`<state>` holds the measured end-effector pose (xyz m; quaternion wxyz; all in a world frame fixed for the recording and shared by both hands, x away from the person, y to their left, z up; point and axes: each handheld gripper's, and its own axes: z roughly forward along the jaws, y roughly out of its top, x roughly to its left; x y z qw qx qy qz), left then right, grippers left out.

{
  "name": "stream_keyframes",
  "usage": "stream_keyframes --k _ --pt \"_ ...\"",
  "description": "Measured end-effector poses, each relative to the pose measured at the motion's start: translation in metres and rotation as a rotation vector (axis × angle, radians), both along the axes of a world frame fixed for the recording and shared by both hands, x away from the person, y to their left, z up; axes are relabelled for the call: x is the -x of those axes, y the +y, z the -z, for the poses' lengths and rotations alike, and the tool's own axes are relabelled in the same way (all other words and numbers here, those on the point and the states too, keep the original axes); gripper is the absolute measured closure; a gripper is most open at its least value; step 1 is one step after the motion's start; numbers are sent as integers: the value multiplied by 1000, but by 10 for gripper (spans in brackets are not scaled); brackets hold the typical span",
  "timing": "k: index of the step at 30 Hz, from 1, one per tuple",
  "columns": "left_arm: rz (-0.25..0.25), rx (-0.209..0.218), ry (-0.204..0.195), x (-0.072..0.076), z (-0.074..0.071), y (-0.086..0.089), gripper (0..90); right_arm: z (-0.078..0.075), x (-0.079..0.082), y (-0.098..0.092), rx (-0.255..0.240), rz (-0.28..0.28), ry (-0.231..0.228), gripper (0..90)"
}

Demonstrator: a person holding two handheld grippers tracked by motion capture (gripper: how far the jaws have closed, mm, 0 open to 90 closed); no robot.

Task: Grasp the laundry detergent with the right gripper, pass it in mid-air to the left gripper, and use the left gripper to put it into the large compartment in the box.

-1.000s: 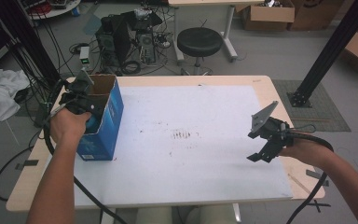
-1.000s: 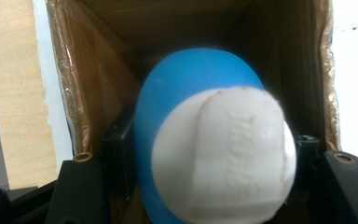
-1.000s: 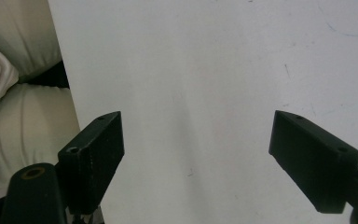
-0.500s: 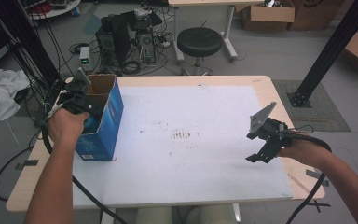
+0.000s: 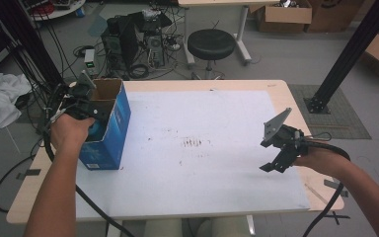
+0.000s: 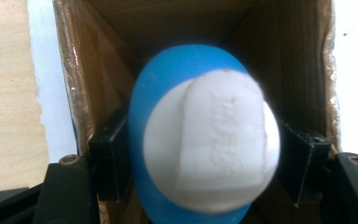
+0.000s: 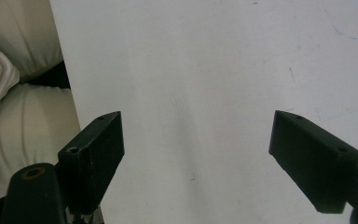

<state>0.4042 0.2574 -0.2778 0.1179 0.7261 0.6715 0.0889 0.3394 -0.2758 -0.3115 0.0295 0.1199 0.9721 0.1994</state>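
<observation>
An open blue cardboard box (image 5: 109,129) stands on the left side of the table. My left gripper (image 5: 90,109) hangs over its opening, pointing down into it. In the left gripper view a blue, rounded object with a white face (image 6: 205,140) sits between the jaws of my left gripper (image 6: 205,154), inside the brown box walls (image 6: 81,93). The jaws have just been opening and stand at the object's sides without pinching it. My right gripper (image 5: 271,155) hovers over the table's right side, and in its own view my right gripper (image 7: 196,144) is open with nothing between its fingers.
A white sheet (image 5: 202,148) covers most of the wooden table (image 5: 286,89). Behind the table stand a black stool (image 5: 211,43), computer gear with cables (image 5: 138,39) and cardboard boxes (image 5: 286,17). A black post (image 5: 345,59) rises at the right.
</observation>
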Motion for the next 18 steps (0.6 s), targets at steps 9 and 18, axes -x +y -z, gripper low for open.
stream_keyframes --k 9,18 --pt "1 -7 -22 4 -13 1 310 -3 2 1 0 -2 -3 177" --pt "13 -24 -46 7 -32 1 304 -4 4 3 0 -6 -5 177"
